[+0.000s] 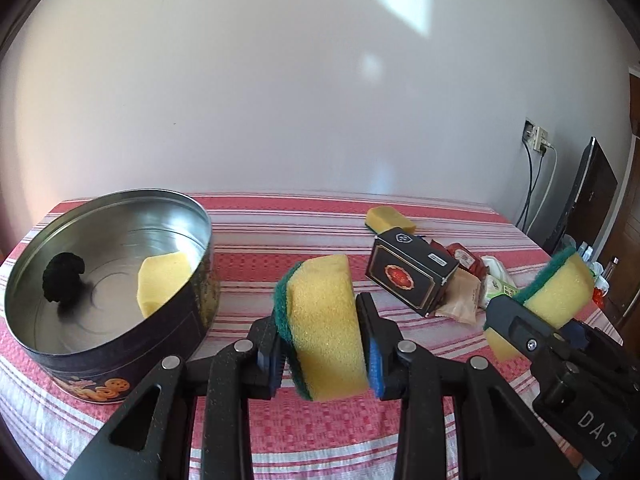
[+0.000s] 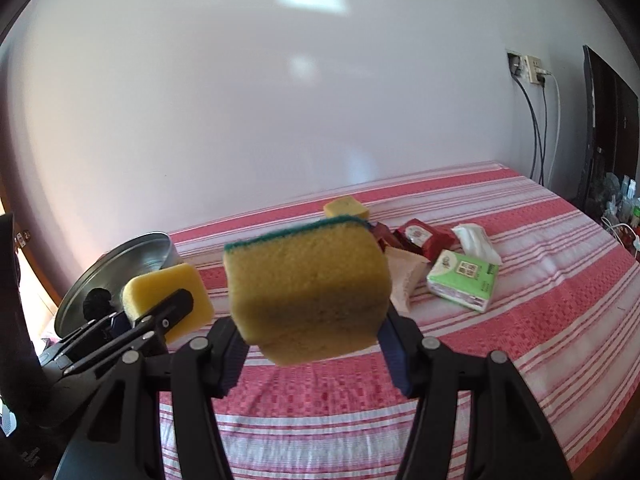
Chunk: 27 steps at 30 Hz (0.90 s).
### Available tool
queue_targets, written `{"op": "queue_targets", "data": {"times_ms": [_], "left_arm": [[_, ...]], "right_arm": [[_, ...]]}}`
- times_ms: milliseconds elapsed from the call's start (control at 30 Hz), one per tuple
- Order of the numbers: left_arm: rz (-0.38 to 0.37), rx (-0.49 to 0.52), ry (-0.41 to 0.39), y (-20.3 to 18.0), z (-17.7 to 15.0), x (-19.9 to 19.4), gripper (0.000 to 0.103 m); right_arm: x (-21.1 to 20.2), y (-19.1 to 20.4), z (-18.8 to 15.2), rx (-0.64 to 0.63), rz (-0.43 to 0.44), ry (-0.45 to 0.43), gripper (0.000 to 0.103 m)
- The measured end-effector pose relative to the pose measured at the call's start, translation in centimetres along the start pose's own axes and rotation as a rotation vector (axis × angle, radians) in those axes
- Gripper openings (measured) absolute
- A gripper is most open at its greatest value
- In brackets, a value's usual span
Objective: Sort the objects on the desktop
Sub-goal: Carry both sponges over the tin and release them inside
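My left gripper (image 1: pixel 324 348) is shut on a yellow sponge with a green scouring side (image 1: pixel 324 320), held above the striped cloth just right of the round tin (image 1: pixel 120 344). The tin holds a yellow sponge (image 1: pixel 160 280) and a black scrubber (image 1: pixel 64 276). My right gripper (image 2: pixel 312 356) is shut on a second yellow-green sponge (image 2: pixel 308 292), held in the air; it shows at the right of the left wrist view (image 1: pixel 560 292). The left gripper's sponge shows in the right wrist view (image 2: pixel 168 296). Another yellow sponge (image 1: pixel 390 220) lies far back on the cloth.
A dark box (image 1: pixel 412 276) lies mid-table beside red sachets (image 2: pixel 420 236), a beige packet (image 1: pixel 460 296), a green tissue pack (image 2: pixel 464 276) and a white tissue pack (image 2: pixel 476 240). The wall lies behind; cables and a dark monitor (image 2: pixel 608 128) stand at the right.
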<state>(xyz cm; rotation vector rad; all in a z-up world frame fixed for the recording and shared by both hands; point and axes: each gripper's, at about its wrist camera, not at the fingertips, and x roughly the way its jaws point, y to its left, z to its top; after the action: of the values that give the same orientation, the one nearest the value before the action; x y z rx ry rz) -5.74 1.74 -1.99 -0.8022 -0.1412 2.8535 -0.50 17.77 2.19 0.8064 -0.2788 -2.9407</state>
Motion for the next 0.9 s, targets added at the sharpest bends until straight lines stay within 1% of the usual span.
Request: {"op": "queue_targets", "data": {"times_ms": [200,300,667,767,900], "left_arm": [[0.032,-0.02,-0.019,2.0,-0.2,-1.4,0.035],[0.042,-0.035,-0.022,3.0,-0.3,-1.8,0.035],[0.053,-0.074,-0.028,5.4,0.0,-2.6,0.035],[0.072,-0.074,-0.033,6.0,0.3,-2.9,0.035],[0.114,-0.101,-0.054,7.7,0.8,-3.9,0.035]], "right_arm": [[0.4,3.1,0.0,-0.038,0.061,0.001,0.059],[0.6,4.0,-0.1,-0.045,0.077,0.006,0.059],[0.3,5.6,-0.1,-0.075,0.086,0.0,0.059],[0.4,6.2,0.1,-0.084,0.095,-0.003,0.059],[0.5,8.0,0.7,-0.105,0.126,-0.009,0.059]]}}
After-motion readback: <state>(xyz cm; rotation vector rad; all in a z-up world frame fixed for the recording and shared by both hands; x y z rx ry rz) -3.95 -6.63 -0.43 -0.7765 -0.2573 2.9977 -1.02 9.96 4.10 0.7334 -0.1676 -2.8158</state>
